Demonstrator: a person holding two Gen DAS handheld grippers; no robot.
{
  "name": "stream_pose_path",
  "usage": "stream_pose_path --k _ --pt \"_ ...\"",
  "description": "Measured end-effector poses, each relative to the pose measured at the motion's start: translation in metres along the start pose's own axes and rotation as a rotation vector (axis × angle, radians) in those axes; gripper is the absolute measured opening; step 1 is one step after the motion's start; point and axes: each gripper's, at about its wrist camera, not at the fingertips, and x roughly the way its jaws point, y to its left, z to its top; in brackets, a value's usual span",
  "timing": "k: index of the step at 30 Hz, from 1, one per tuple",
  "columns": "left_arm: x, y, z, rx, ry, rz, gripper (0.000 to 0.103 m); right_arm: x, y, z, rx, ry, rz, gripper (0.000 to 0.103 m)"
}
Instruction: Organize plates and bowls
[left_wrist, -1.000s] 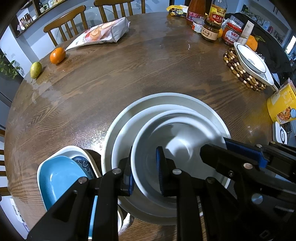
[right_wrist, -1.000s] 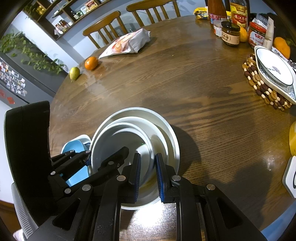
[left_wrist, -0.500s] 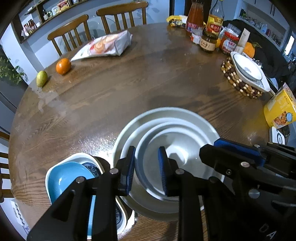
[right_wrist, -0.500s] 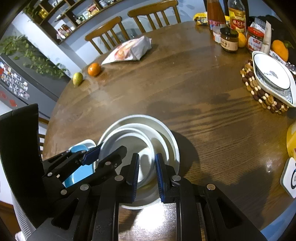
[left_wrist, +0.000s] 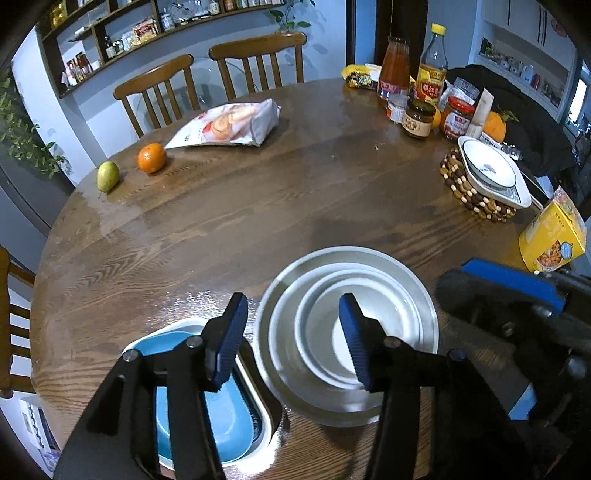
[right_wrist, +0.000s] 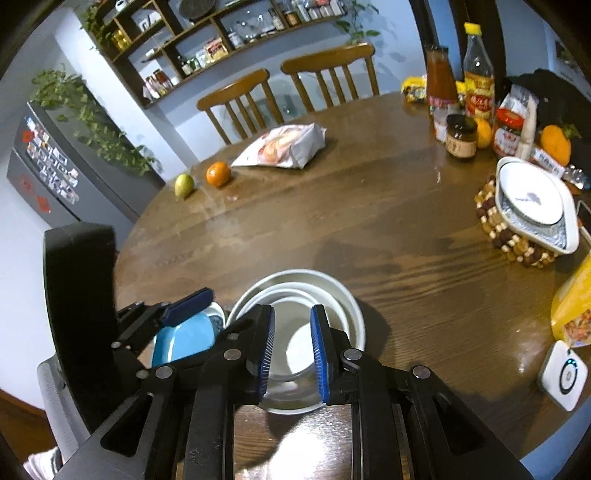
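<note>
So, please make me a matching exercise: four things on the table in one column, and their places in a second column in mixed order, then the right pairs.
Things:
1. blue dish
2. stack of white bowls
3. orange
4. patterned bowl

Places:
A. on the beaded mat
B. between the pear and the snack bag
C. inside a white square dish
D. near table edge, right of the blue dish

Pairs: 1-C, 2-D, 3-B, 4-A
</note>
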Motion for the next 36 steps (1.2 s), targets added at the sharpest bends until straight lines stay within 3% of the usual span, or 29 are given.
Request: stream_pose_path --k 2,9,19,23,32,36 --pt "-0.004 0.003 -0.001 -0.007 -0.01 0.004 0.057 -0.004 -0.003 0.0 0.01 -0.008 -0.007 0.037" --pt "-0.013 0.013 -0.003 -0.035 -0.027 0.01 0.077 -0.006 -0.024 -0.005 0.062 0.005 -0.022 0.044" --pt "0.008 0.078 -0.003 -0.176 0.101 -0.023 0.075 0.012 -0.056 -0.02 0.169 0.085 -0.027 0.047" --pt "0.017 0.089 -0.004 -0.209 0.164 -0.082 0.07 0.024 -0.062 -0.026 0.198 0.124 -0.004 0.047" --pt "0.035 0.079 -0.001 -0.112 0.261 -0.073 0.065 0.043 -0.07 -0.033 0.247 0.184 0.029 0.047" --pt "0.041 0.079 -0.001 -0.111 0.297 -0.104 0.061 0.049 -0.072 -0.034 0.265 0.204 0.031 0.047"
